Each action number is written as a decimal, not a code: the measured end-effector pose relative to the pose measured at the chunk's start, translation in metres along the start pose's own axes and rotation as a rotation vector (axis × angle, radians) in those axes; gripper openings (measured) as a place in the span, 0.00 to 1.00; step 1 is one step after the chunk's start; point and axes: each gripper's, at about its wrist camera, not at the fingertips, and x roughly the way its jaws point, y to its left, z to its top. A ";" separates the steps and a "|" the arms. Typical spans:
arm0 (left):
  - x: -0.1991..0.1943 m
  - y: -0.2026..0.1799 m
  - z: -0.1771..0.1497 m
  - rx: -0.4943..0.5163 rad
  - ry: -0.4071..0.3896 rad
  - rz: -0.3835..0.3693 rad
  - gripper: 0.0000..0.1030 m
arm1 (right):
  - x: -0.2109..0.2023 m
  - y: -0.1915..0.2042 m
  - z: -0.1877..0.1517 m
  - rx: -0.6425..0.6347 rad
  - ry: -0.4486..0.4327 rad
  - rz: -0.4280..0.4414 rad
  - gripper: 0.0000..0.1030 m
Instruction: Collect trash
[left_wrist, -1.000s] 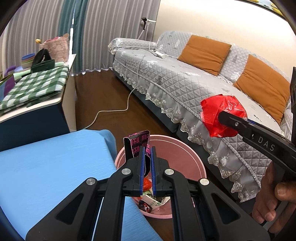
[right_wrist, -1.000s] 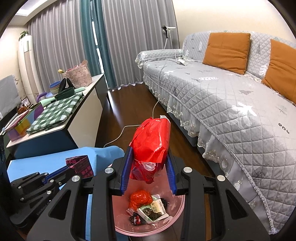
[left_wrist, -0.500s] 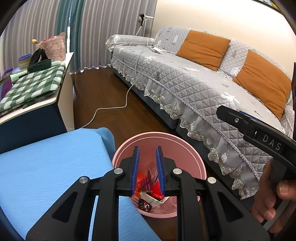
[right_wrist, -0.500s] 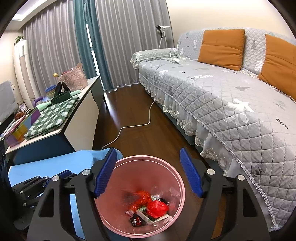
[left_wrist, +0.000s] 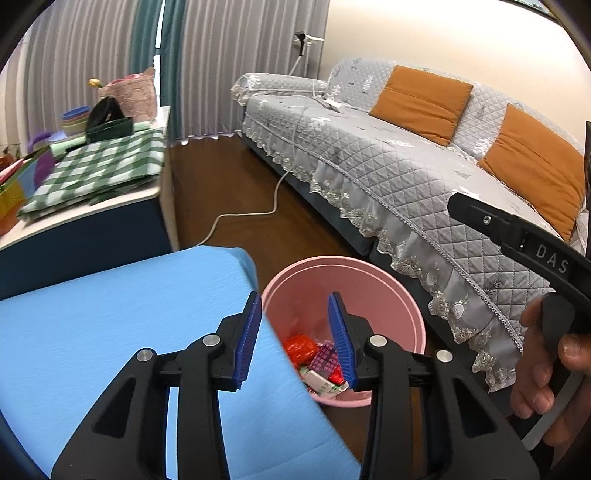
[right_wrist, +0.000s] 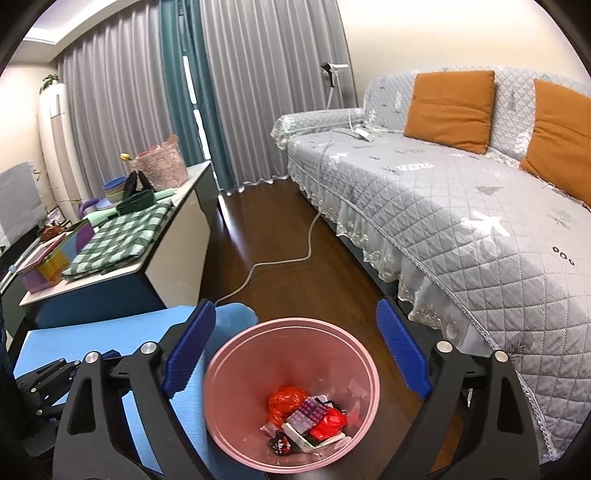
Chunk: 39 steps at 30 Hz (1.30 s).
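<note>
A pink bin (left_wrist: 384, 288) (right_wrist: 236, 384) stands on the floor between the blue table and the sofa. Inside lie several bits of trash: a red wrapper (right_wrist: 328, 422), a crumpled orange-red piece (right_wrist: 286, 400) (left_wrist: 301, 347), a pink-and-black packet (right_wrist: 308, 411) (left_wrist: 325, 360) and a white carton (right_wrist: 299, 439). My left gripper (left_wrist: 293, 338) hangs over the bin's near-left rim, its jaws opening with nothing between them. My right gripper (right_wrist: 295, 352) is above the bin, jaws opening wide and empty. In the left wrist view the right gripper's black arm (left_wrist: 517, 236) shows, with a hand (left_wrist: 546, 365) on it.
A blue table top (left_wrist: 110, 325) (right_wrist: 74, 339) lies left of the bin. A grey quilted sofa (right_wrist: 443, 192) with orange cushions (right_wrist: 450, 103) runs along the right. A white cable (right_wrist: 280, 258) crosses the dark wood floor. A side cabinet (right_wrist: 177, 218) carries a green checked cloth (right_wrist: 118, 240) and bowls.
Both grippers let go: the pink-and-black packet dropped from the left and the red wrapper from the right into the bin. Both sets of jaws have spread apart.
</note>
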 end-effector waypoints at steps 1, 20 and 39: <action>-0.005 0.002 -0.001 -0.002 -0.003 0.006 0.44 | -0.004 0.004 -0.001 -0.006 -0.006 0.010 0.89; -0.124 0.054 -0.046 -0.079 -0.137 0.193 0.81 | -0.094 0.059 -0.032 -0.085 -0.049 0.156 0.95; -0.193 0.074 -0.121 -0.166 -0.107 0.327 0.89 | -0.131 0.100 -0.098 -0.159 0.047 0.140 0.95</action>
